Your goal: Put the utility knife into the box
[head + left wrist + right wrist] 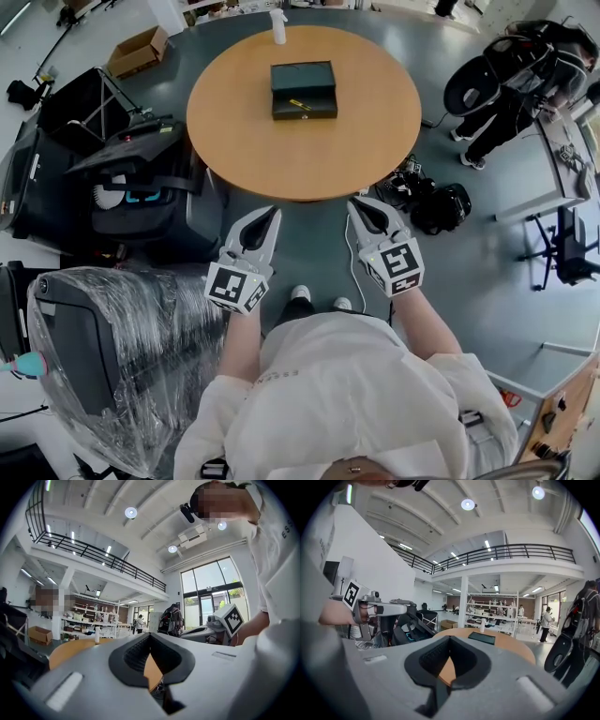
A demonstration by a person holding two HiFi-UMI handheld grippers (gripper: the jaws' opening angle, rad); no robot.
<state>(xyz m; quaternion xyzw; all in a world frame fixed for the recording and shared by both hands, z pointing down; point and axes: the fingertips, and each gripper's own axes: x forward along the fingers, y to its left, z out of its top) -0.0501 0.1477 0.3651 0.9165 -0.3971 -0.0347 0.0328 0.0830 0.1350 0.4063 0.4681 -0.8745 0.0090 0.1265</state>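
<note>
On the round wooden table [234,122] lies a black box [303,89] with its lid folded open. A small yellow-marked object [300,104], apparently the utility knife, rests in the box's near half. My left gripper [275,214] and right gripper [354,204] hang side by side over the floor, short of the table's near edge, both shut and empty. In the left gripper view the jaws [150,634] meet at their tips in front of the table [70,651]. The right gripper [450,638] points towards the box [482,638].
A white bottle [278,26] stands at the table's far edge. Black cases and equipment [141,187] crowd the left, with a plastic-wrapped chair [103,347] nearer. Black bags [441,206] lie by the table's right side. A person [506,103] is at the right.
</note>
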